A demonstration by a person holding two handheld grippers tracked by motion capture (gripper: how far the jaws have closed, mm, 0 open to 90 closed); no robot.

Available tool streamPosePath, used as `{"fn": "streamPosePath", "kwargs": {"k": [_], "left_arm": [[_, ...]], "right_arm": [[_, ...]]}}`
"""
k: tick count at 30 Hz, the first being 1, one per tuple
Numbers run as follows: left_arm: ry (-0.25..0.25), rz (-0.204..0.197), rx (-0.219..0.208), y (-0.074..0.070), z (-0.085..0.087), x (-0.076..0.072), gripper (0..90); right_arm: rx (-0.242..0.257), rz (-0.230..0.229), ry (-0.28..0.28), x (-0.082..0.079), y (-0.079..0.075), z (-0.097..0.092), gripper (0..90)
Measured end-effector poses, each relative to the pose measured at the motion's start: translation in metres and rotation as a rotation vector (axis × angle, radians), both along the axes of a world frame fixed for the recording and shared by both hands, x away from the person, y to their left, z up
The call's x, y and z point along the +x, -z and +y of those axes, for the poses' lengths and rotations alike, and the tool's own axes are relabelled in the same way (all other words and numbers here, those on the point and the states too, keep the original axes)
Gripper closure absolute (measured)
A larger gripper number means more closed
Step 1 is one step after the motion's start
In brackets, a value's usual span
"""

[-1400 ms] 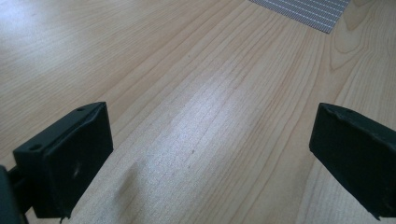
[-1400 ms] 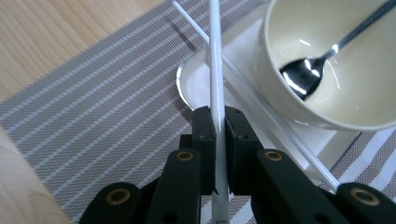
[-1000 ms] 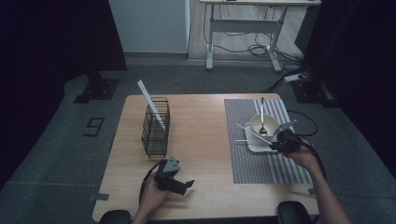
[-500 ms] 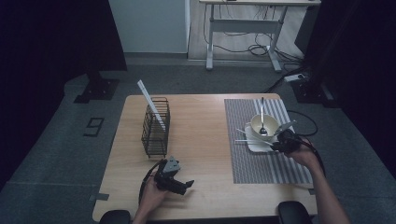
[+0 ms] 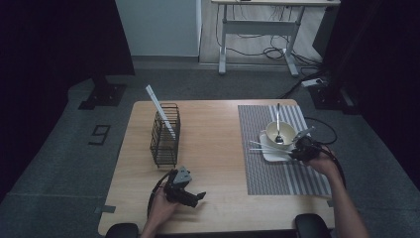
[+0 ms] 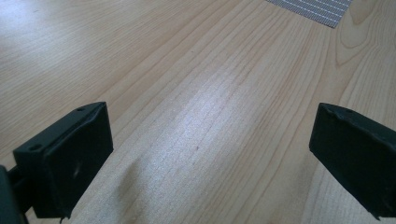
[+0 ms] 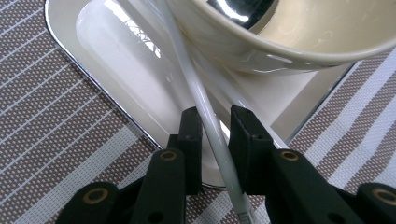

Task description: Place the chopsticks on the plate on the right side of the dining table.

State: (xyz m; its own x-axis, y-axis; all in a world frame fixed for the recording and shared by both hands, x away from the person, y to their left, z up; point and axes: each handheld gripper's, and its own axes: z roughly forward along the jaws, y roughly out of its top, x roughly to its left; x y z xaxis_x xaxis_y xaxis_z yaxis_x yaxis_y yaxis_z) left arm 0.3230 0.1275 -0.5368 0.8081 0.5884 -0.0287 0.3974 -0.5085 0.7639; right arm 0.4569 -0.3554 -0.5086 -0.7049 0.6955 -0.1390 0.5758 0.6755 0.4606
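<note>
You are at the letting-go step: your right gripper [image 7: 215, 116] has a white chopstick [image 7: 187, 70] running between its jaws, and those jaws have just been opening. There is a sliver of daylight beside the stick, so I judge the grip is already off and the stick is resting on the white plate [image 7: 107, 56] rather than being held. It slants up past the gripper and tucks against the foot of the bowl [image 7: 280, 42], which stands on the same plate with a spoon [image 5: 278, 119] in it.

From the high view, the plate [image 5: 270, 153] sits on the striped mat [image 5: 277, 173] towards the right edge of the worktop [image 6: 187, 70], about halfway back, with the right gripper [image 5: 299, 150] at the plate's near right corner.

Next, widen the jaws a little more and draw straight back along the stick's line. A sideways pull would likely drag it off the plate or knock the bowl.

Your left gripper [image 5: 185, 191] lies near the front edge with its jaws wide apart and nothing between them.
</note>
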Motion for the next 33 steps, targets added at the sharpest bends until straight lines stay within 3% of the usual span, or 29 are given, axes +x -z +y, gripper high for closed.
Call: {"fn": "streamPosePath", "kwargs": {"k": [12,23,30,33], "left_arm": [[0.013,0.001,0.035,0.002,-0.004,-0.001,0.0],[0.018,-0.003,0.046,0.002,-0.005,-0.001,0.0],[0.029,0.006,0.057,0.003,-0.007,-0.001,0.0],[0.032,0.015,0.066,0.005,-0.008,-0.001,0.0]], "right_arm": [[-0.011,-0.058,0.076,-0.003,-0.005,-0.005,61.9],[-0.004,-0.077,0.095,-0.006,-0.004,-0.006,58.8],[0.091,-0.089,0.146,-0.016,-0.005,-0.007,40.8],[0.136,-0.091,0.143,-0.024,-0.006,-0.003,31.0]]}}
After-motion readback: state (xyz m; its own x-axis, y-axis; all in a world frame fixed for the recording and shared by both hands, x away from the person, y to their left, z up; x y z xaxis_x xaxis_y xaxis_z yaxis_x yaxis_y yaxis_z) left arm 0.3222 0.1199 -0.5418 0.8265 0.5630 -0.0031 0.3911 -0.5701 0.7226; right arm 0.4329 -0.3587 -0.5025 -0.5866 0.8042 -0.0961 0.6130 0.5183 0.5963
